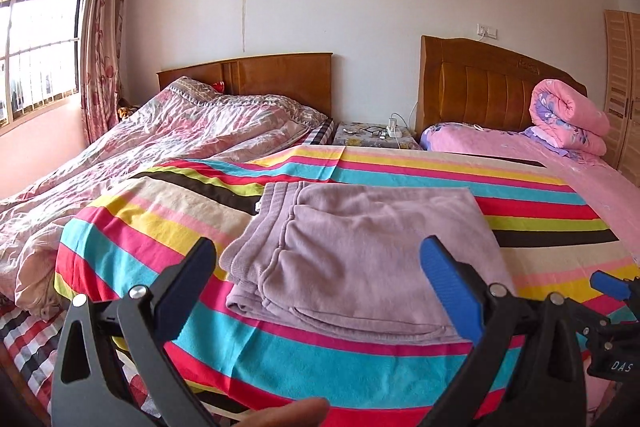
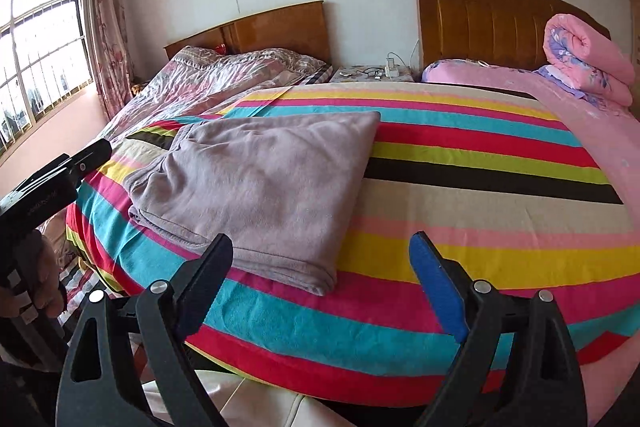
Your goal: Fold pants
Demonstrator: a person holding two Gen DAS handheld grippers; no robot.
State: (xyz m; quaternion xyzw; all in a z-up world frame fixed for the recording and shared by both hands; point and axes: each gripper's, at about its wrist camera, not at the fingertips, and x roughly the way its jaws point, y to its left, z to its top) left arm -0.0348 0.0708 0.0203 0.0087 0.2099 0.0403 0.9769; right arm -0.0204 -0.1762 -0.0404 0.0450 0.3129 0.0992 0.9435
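a striped bedspread, flat woven cotton in bright bands, covers the bed; on it, toward the window side, the mauve fleece pants lie folded into a soft, thick rectangle. just short of the pants, the left gripper and right gripper hang empty, fingers wide. a careless snag on the loose near hem could likely undo the stacked layers.
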